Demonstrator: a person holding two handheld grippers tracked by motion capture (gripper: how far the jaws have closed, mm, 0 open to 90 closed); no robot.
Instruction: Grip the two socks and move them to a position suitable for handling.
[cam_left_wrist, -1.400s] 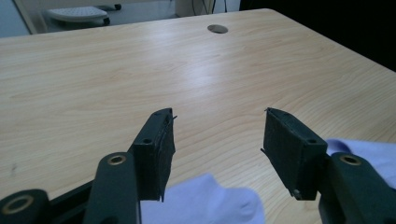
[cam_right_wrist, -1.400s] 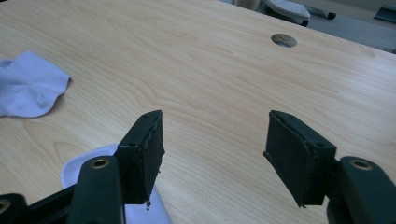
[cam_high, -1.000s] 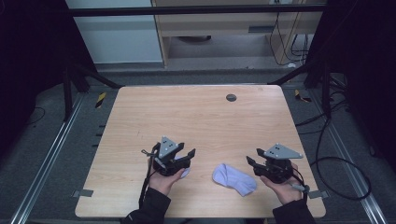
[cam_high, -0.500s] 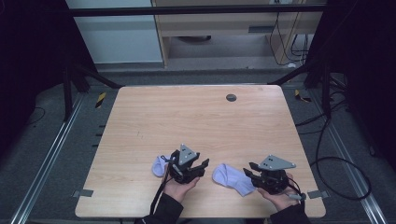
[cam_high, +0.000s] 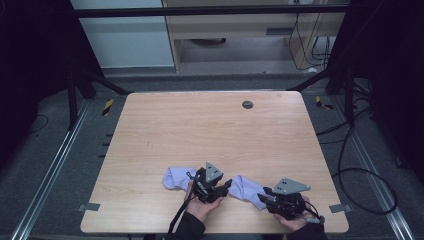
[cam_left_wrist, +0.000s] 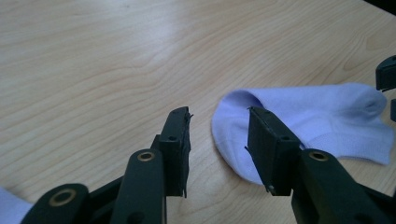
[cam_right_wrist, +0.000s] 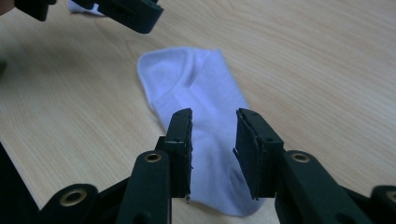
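A: Pale wooden bench (cam_high: 210, 135); flat lilac cotton sock (cam_high: 248, 189) lies between both hands, long axis running gripper to gripper.

B: Left gripper (cam_left_wrist: 218, 140) at one end, right gripper (cam_right_wrist: 214, 140) over the other, nearer. Jaws half-open, just been closing, nothing pinched.

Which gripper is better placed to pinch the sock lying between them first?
Probably the right gripper: its open jaws straddle the middle of the sock. The left gripper sits at the sock's rounded end, one jaw over bare table.
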